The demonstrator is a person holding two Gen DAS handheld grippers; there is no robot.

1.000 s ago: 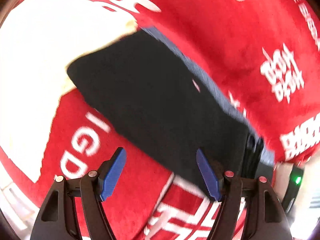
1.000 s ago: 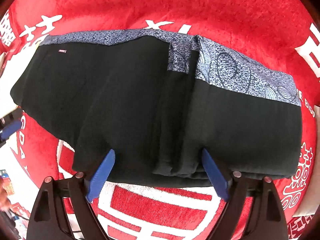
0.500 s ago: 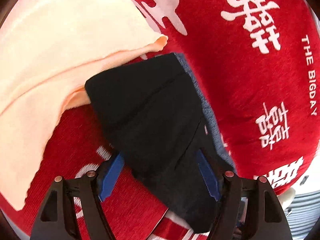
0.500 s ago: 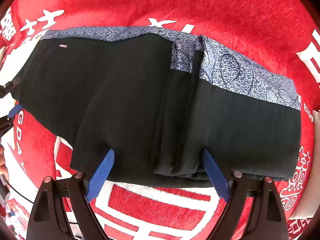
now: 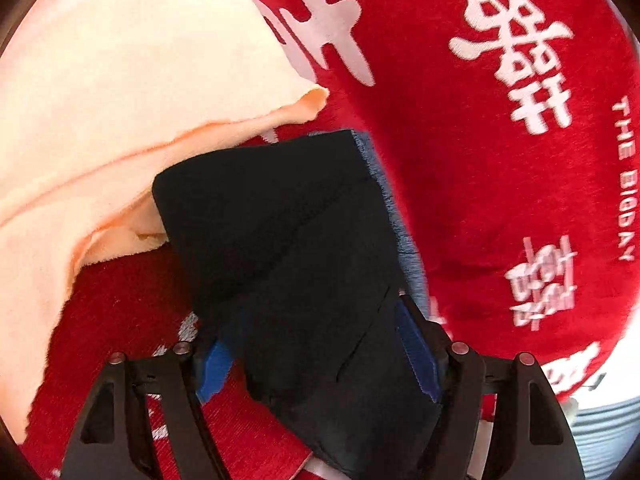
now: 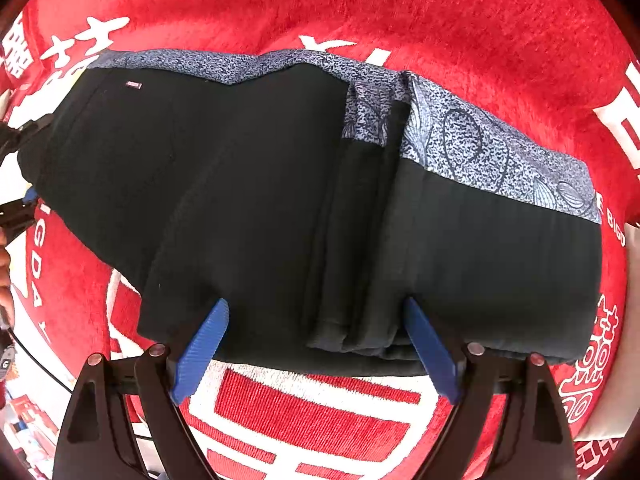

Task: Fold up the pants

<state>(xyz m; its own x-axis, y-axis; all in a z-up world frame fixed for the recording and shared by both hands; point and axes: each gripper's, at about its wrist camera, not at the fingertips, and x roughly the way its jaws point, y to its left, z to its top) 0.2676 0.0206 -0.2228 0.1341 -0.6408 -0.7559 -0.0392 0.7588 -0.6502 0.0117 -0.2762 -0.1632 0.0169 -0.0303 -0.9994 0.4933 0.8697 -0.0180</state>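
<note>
The black pants [image 6: 280,208] with a blue patterned waistband [image 6: 492,156] lie folded into a thick bundle on the red cloth [image 6: 360,8]. My right gripper [image 6: 316,344] is open, its blue pads either side of the bundle's near edge. In the left wrist view the pants' end [image 5: 288,240] runs between the blue pads of my left gripper [image 5: 320,356], which is open and straddles the fabric. The left gripper also shows at the left edge of the right wrist view [image 6: 20,200].
A peach towel [image 5: 120,100] lies on the red cloth [image 5: 480,200] at the far left, touching the pants' far corner. The cloth has white printed characters. A pale striped surface [image 5: 600,432] shows past the cloth's right edge.
My left gripper has moved forward over the pants' end, so the fabric now lies between its pads. The right gripper has stayed in place, open.
</note>
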